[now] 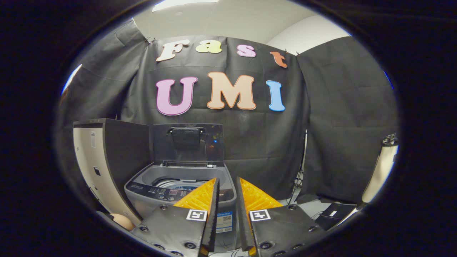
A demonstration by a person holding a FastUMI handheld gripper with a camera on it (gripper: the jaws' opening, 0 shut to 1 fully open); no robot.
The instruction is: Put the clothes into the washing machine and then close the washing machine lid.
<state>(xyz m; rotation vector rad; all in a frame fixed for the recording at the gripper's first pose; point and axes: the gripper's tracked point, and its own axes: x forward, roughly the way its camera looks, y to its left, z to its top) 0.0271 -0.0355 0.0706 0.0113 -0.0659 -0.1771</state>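
— What are the fingers doing on your end?

— I see the gripper (pixel 227 185) with its two fingers (pixel 200 198) standing a narrow gap apart, nothing between them and nothing touching them. Each finger is a ribbed wedge that tapers to its tip, bolted to a flat dark plate that carries a small square black-and-white marker.

— And the washing machine?

— The washing machine (pixel 180 200) sits ahead of the fingers and a little to their left — the left fingertip overlaps its rim in my view, though I can't tell that it touches. It is a grey top-loader with smooth plastic walls, a dark control panel (pixel 157 191) along the front edge, and a label on its front face showing in the gap between the fingers. I can make out the metal drum (pixel 175 184) inside.

— Is the lid down?

— No, the lid (pixel 187 144) stands upright at the back, dark and glossy, with a handle near its top edge.

— Anything beside it?

— A tall cabinet (pixel 107 157), pale on its front and dark on its side, stands just left of the machine. Low down, in front of the cabinet, I see a rounded pale orange thing (pixel 123 221) — I can't tell what it is. Wrinkled black cloth hangs behind everything.
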